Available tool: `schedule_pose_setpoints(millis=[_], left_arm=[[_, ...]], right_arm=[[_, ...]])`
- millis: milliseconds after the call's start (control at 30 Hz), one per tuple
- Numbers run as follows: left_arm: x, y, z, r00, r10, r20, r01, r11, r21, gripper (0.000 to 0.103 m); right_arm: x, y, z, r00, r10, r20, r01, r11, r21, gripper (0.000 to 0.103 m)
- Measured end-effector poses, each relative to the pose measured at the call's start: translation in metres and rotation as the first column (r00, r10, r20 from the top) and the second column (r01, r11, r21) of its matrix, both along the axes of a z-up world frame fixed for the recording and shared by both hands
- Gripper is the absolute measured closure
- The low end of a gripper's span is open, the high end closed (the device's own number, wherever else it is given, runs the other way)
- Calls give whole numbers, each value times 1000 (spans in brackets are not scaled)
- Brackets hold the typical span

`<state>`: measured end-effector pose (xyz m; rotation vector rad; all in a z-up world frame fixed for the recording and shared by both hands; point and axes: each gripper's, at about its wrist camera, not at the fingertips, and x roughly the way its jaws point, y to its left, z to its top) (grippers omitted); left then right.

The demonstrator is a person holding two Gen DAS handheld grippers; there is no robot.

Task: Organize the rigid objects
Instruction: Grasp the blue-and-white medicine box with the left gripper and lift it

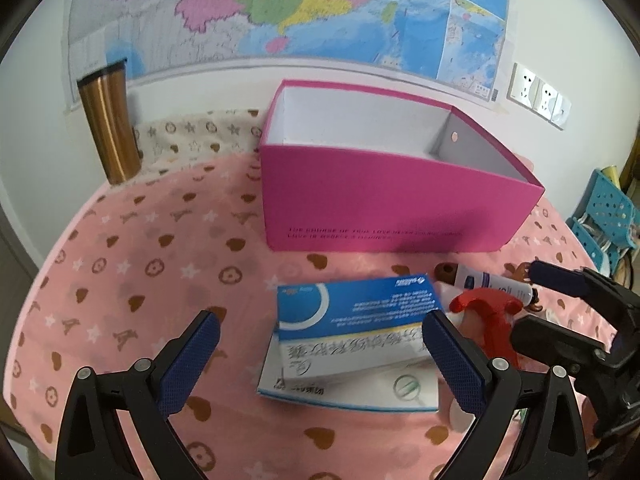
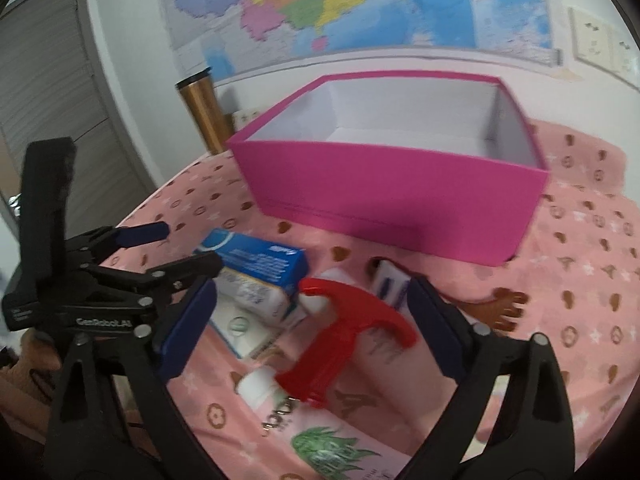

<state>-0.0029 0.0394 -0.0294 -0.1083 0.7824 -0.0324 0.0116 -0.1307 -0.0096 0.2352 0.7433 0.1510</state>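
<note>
Far: box (image 1: 392, 204) on cloth (image 1: 132, 264)
Far left: flask (image 1: 108, 120), by wall
Near: two cartons (image 1: 356, 336), stacked
Right of cartons: sprayer (image 2: 344, 328), tube (image 1: 494, 282) behind it

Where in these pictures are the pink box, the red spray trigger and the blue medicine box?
pink box (image 1: 380, 204): left wrist view, on its front wall.
red spray trigger (image 2: 344, 328): right wrist view, on the middle of the red head.
blue medicine box (image 1: 356, 308): left wrist view, on its blue top face.
</note>
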Motion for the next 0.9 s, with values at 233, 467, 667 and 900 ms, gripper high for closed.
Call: schedule_pose_setpoints(millis=[233, 467, 667, 900], left_arm=[[-1, 13, -10, 999, -38, -36, 36, 998, -49, 24], [0, 22, -16, 993, -100, -58, 90, 985, -144, 42], [1, 24, -18, 985, -154, -72, 138, 973, -185, 43], [-1, 24, -15, 985, -157, -71, 141, 971, -194, 45]], right_arm=[[15, 27, -14, 989, 138, -61, -137, 990, 25, 44], [31, 33, -30, 978, 174, -119, -166, 983, 73, 48], [42, 32, -37, 972, 189, -137, -173, 977, 122, 48], [42, 31, -37, 972, 190, -139, -172, 976, 130, 48]])
